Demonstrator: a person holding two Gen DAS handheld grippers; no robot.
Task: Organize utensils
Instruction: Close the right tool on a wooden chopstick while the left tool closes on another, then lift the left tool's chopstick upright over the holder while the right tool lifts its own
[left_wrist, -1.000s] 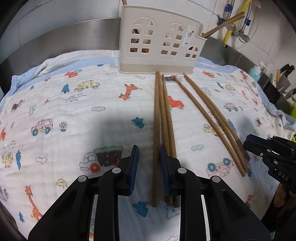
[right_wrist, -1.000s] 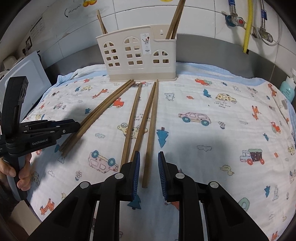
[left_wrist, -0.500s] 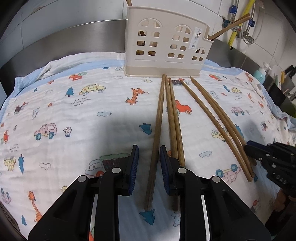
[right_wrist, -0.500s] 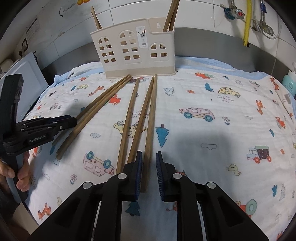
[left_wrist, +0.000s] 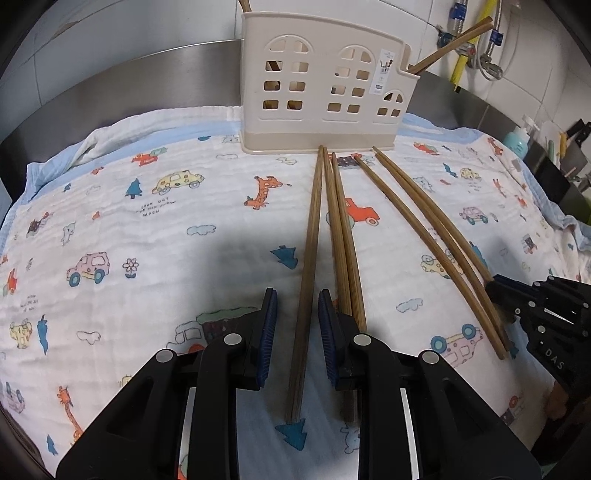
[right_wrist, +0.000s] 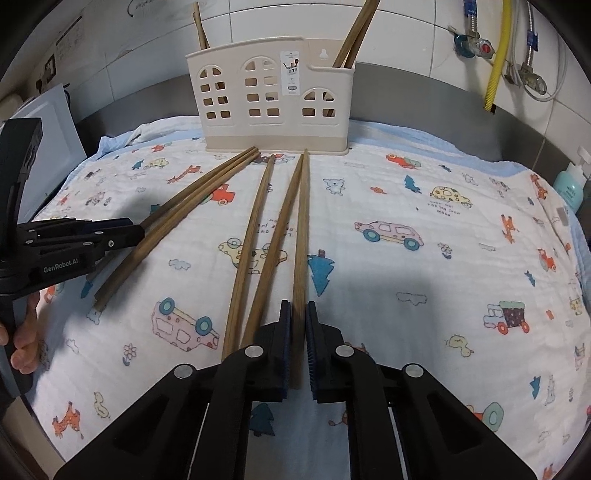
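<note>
Wooden chopstick (right_wrist: 300, 236) is lying between the right gripper's (right_wrist: 297, 343) nearly closed jaws; left gripper's (left_wrist: 295, 332) parted jaws are straddling another chopstick (left_wrist: 308, 266).

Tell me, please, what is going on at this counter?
A person with two handheld grippers is tidying five brown wooden chopsticks lying on a cartoon-printed cloth before a beige plastic utensil holder. The left gripper, jaws open, straddles the leftmost chopstick. The right gripper appears clamped on the rightmost chopstick. Neither chopstick is lifted yet.
</note>
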